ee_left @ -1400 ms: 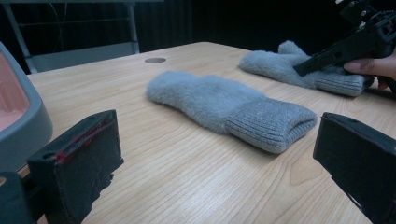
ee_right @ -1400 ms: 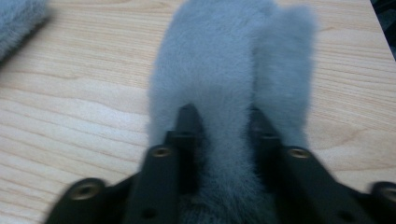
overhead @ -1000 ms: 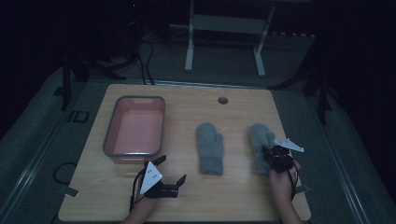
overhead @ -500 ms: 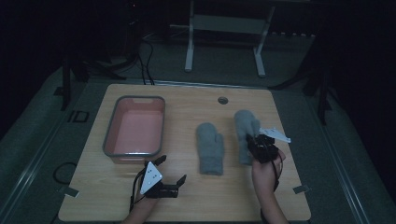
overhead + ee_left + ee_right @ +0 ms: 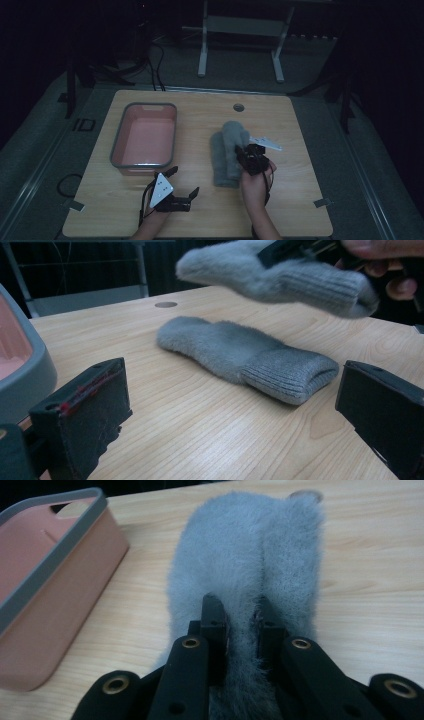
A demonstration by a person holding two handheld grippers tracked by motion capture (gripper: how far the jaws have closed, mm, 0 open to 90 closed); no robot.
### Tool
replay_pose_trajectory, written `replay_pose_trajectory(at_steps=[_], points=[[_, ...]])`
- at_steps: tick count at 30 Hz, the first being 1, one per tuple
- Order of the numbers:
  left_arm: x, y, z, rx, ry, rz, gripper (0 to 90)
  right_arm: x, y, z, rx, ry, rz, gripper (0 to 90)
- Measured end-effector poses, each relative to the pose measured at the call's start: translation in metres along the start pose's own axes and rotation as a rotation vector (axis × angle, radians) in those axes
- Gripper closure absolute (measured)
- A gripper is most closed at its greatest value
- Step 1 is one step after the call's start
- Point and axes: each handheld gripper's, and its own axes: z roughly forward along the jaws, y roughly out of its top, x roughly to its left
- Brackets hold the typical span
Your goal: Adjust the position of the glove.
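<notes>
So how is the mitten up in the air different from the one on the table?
The held mitten hangs above the table, pinched by the right gripper; the lying mitten rests flat, untouched. The held one hovers over the lying one. Both are grey, fuzzy, with ribbed cuffs.

Table (image 5: 200, 430): pale wood, visible grain, smooth matt finish. Two grey mittens: lying mitten (image 5: 240, 352) fuzzy fleece-like cloth with ribbed knit cuff; held mitten (image 5: 250, 560) same fluffy nap. Tub (image 5: 45, 580): smooth matt pink plastic, grey rim. Gripper jaws: matt black plastic.
</notes>
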Motion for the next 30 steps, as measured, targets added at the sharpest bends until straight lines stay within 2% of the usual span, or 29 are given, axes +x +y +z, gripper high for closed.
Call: replay_pose_trajectory(at_steps=[5,6,14,16,20,26,28,30], points=[[0.0,0.0,0.0,0.0,-0.004,0.001,1.3,0.016,-0.009,0.013,0.016,0.008,-0.004,79.9],[0.0,0.0,0.0,0.001,-0.005,0.001,1.3,0.017,-0.011,0.015,0.021,0.013,0.008,80.0],[0.001,0.0,0.0,0.002,-0.005,-0.01,1.3,0.018,-0.027,0.031,0.055,0.009,0.033,79.6],[0.001,0.0,0.0,0.002,-0.003,-0.011,1.3,0.019,-0.032,0.038,0.07,0.01,0.026,78.9],[0.0,0.0,0.0,0.003,0.0,-0.008,1.3,0.016,-0.036,0.041,0.071,0.011,0.039,77.0],[-0.001,0.0,0.001,0.009,0.015,-0.001,1.3,0.016,-0.036,0.037,0.05,0.055,0.046,66.9],[-0.001,0.0,0.001,0.008,0.014,0.001,1.3,0.016,-0.032,0.031,0.038,0.064,0.027,59.6],[-0.001,0.0,0.0,0.006,0.015,0.002,1.3,0.015,-0.025,0.027,0.055,0.094,0.01,46.7]])
